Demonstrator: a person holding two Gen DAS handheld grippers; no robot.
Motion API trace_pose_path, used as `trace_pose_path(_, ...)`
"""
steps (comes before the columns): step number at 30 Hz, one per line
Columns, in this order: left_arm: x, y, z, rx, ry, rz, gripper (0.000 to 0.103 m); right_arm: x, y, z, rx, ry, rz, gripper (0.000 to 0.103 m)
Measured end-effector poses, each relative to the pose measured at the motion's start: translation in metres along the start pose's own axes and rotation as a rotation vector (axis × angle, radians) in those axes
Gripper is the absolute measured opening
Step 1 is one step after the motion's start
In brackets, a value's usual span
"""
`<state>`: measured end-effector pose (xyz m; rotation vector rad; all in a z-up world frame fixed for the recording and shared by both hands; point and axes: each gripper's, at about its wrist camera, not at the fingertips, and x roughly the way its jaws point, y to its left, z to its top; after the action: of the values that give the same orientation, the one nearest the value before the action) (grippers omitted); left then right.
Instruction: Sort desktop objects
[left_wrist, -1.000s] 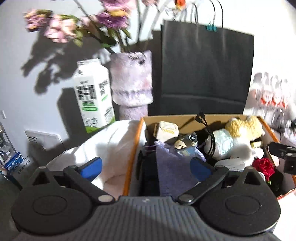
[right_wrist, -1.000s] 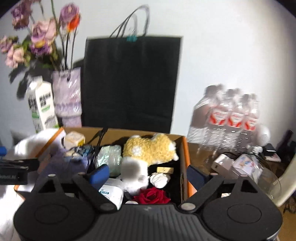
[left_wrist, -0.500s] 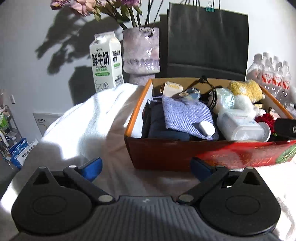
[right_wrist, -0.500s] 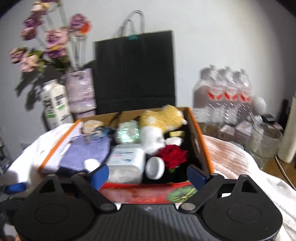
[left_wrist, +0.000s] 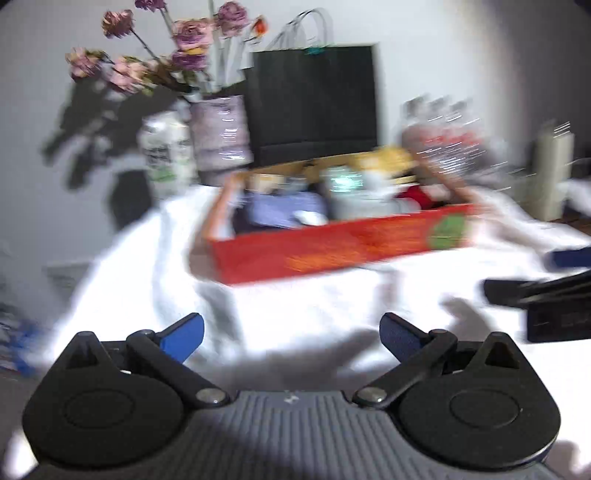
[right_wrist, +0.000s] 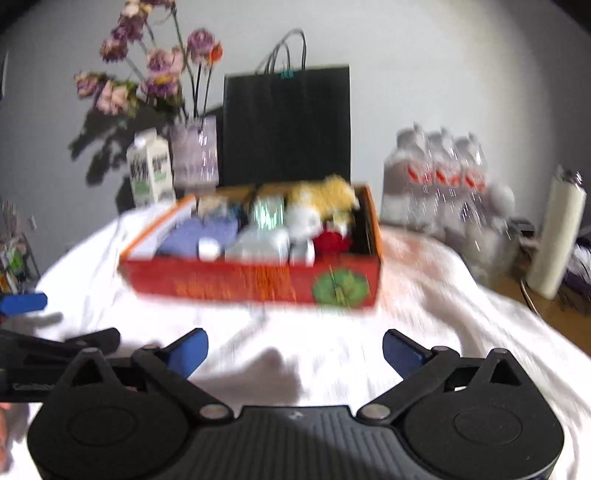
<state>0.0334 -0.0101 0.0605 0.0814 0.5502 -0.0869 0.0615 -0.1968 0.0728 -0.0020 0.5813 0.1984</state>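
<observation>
Both views were blurred, so fine detail could not be confirmed. The left gripper (left_wrist: 291, 332) was found wide open with nothing between its blue pads; the right gripper (right_wrist: 295, 349) was likewise wide open and empty. Both were held low over the white cloth (right_wrist: 424, 332), side by side and short of the box (right_wrist: 251, 284), which was judged consistent with either a stand-off before a reach or a completed sort.

The box was seen standing on the cloth, its red front wall toward the cameras. The desktop objects were noted inside it, packed closely: a folded blue cloth (right_wrist: 199, 232) at the left, a white tub (right_wrist: 258, 243) in the middle, a yellow plush (right_wrist: 321, 192) at the back right and a red rose (right_wrist: 330, 242) at the front right. The packing was judged deliberate, soft items being laid flat and small ones wedged between them. No loose item was seen on the cloth outside the box.

Behind the box a black bag (right_wrist: 286, 125), a vase (right_wrist: 194, 151), a carton (right_wrist: 149, 168) and bottles (right_wrist: 436, 177) were recorded, set apart from the sorted items.
</observation>
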Motion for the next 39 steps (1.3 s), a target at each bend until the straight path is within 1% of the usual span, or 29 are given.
trace_pose_path(1, -0.006, -0.001, -0.009, -0.020, 0.024, -0.051, 0.103, -0.008, -0.003, -0.010, 0.013, 0.008, 0.010, 0.101)
trace_pose_path(2, -0.010, -0.003, -0.019, -0.037, 0.059, -0.077, 0.103, -0.015, -0.005, -0.020, 0.027, 0.017, 0.015, 0.101)
trace_pose_path(3, -0.015, -0.005, -0.029, -0.049, 0.083, -0.095, 0.103, -0.022, -0.006, -0.029, 0.032, 0.024, 0.020, 0.101)
trace_pose_path(4, -0.020, -0.006, -0.039, -0.066, 0.080, -0.098, 0.103, -0.029, -0.007, -0.039, 0.036, 0.016, 0.026, 0.101)
trace_pose_path(7, -0.031, -0.005, -0.061, -0.099, 0.076, -0.047, 0.103, -0.043, -0.006, -0.057, 0.046, -0.007, 0.004, 0.102)
trace_pose_path(10, -0.037, 0.003, -0.071, -0.132, 0.057, -0.003, 0.103, -0.050, -0.003, -0.066, 0.042, -0.025, -0.018, 0.103)
trace_pose_path(14, -0.033, 0.013, -0.066, -0.139, 0.048, 0.020, 0.103, -0.043, 0.007, -0.074, 0.033, 0.012, -0.004, 0.103)
trace_pose_path(17, -0.021, 0.014, -0.066, -0.164, 0.081, 0.007, 0.103, -0.035, 0.014, -0.081, 0.014, 0.032, -0.012, 0.103)
trace_pose_path(21, -0.009, 0.012, -0.072, -0.163, 0.115, 0.010, 0.103, -0.025, 0.017, -0.084, -0.009, 0.059, -0.028, 0.103)
trace_pose_path(23, -0.007, 0.012, -0.073, -0.163, 0.117, 0.008, 0.103, -0.019, 0.017, -0.085, -0.015, 0.068, -0.039, 0.103)
trace_pose_path(25, -0.006, 0.010, -0.071, -0.152, 0.120, 0.008, 0.103, -0.012, 0.017, -0.085, -0.021, 0.105, -0.040, 0.103)
trace_pose_path(27, -0.003, 0.007, -0.072, -0.139, 0.126, 0.018, 0.103, -0.010, 0.018, -0.087, -0.042, 0.099, -0.042, 0.103)
trace_pose_path(31, -0.001, 0.007, -0.070, -0.147, 0.127, 0.031, 0.103, -0.007, 0.018, -0.087, -0.032, 0.098, -0.049, 0.103)
trace_pose_path(35, 0.001, 0.005, -0.069, -0.138, 0.131, 0.044, 0.103, -0.006, 0.019, -0.086, -0.041, 0.092, -0.080, 0.103)
trace_pose_path(39, 0.001, 0.003, -0.069, -0.131, 0.133, 0.051, 0.103, -0.004, 0.015, -0.084, -0.026, 0.100, -0.055, 0.103)
